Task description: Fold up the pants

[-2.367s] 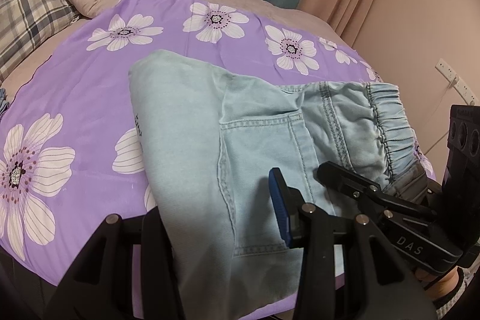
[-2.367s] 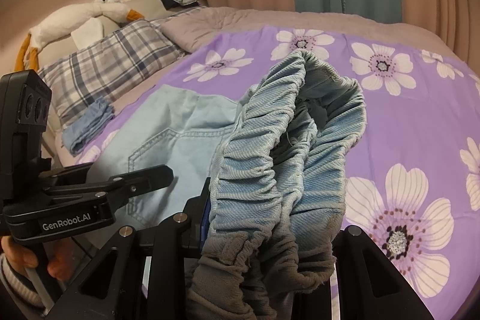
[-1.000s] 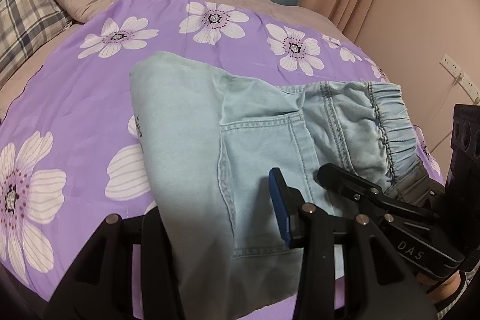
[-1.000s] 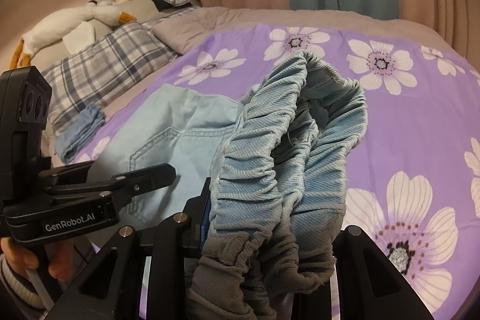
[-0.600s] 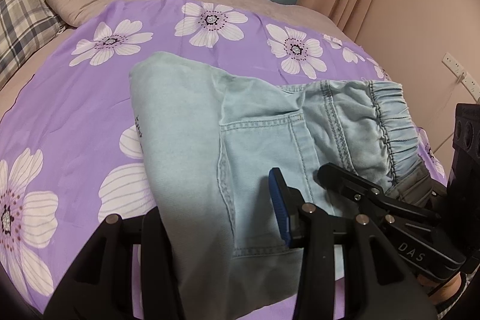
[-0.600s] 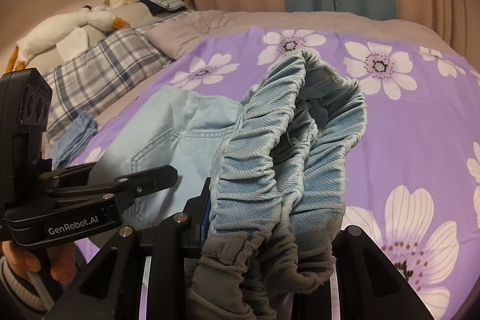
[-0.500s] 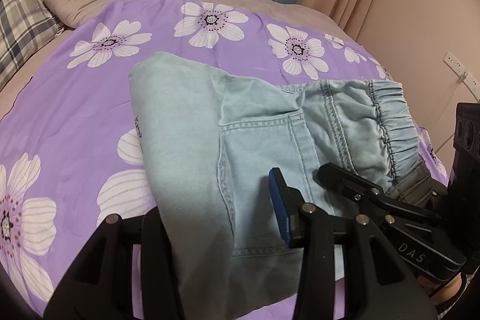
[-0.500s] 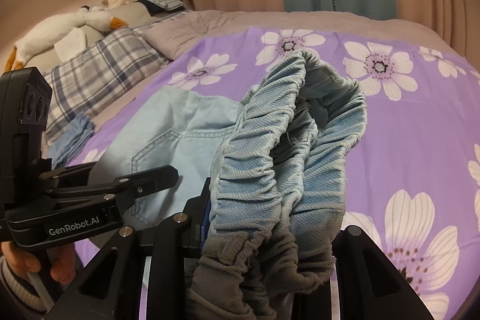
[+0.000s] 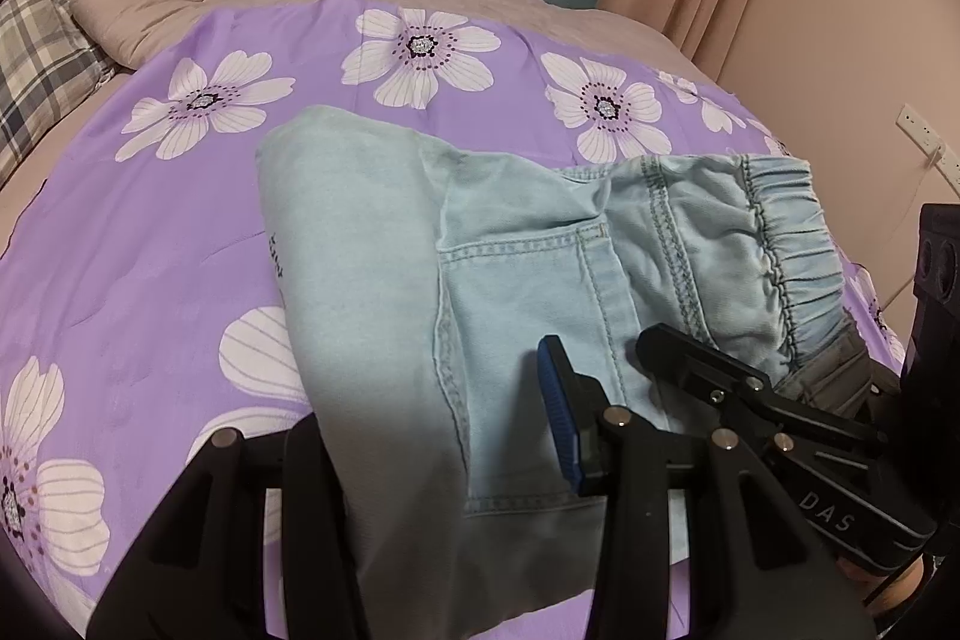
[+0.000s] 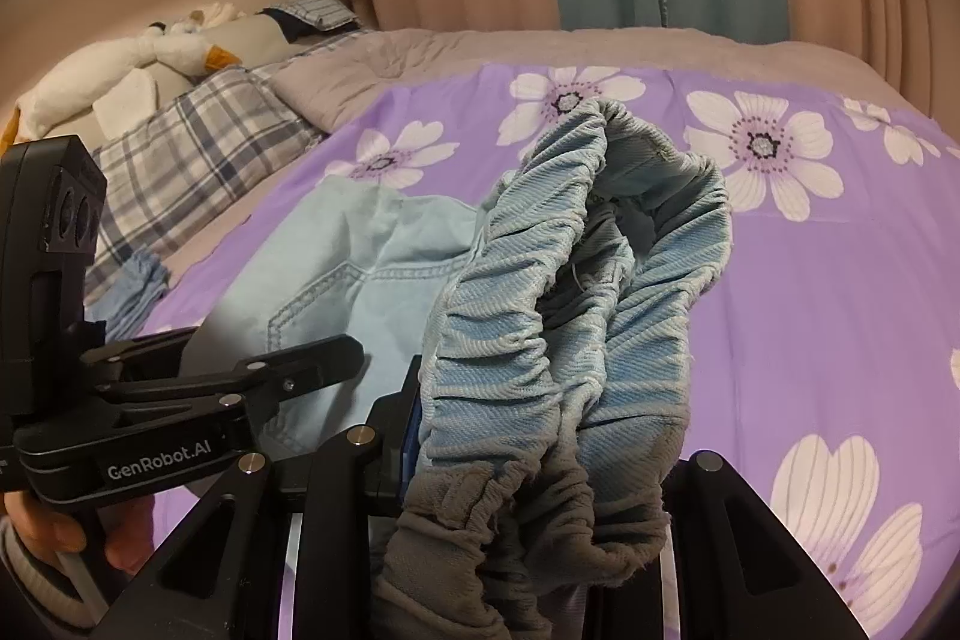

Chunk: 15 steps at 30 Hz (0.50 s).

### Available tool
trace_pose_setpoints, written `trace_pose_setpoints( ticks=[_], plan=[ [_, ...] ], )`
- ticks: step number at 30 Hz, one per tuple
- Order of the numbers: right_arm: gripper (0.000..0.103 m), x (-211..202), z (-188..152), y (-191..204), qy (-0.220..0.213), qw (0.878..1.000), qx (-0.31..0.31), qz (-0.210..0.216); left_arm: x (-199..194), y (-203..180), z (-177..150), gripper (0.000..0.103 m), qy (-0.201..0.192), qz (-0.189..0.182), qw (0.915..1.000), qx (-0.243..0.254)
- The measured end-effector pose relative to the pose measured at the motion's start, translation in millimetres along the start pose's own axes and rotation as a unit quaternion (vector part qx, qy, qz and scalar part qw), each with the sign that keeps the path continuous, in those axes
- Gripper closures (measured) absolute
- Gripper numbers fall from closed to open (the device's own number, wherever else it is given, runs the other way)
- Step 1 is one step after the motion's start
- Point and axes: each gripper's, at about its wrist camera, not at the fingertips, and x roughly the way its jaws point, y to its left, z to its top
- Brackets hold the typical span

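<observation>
pants: one pair of light-blue denim pants [image 9: 528,280], long axis left-right, elastic waistband right | tools: left tool [image 9: 444,466] and right tool [image 10: 540,490] each clamp it | bed: one purple flowered bedsheet [image 9: 150,232]

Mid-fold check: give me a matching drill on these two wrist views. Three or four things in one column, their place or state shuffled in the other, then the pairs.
1. pants
2. elastic waistband
3. plaid pillow
4. floral sheet

A. at the head of the bed
B. bunched in the right hand-held gripper
C. purple, under the garment
D. light blue, pocket facing up

Pairs: 1-D, 2-B, 3-A, 4-C
</observation>
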Motion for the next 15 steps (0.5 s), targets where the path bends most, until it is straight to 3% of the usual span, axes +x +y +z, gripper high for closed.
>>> trace_pose_setpoints(
  ticks=[15],
  plan=[
    [0.070,10,8,-8,-0.001,1.000,0.000,0.000,16,1,9,0.062,0.002,0.002,1.0000,0.005]
  ],
)
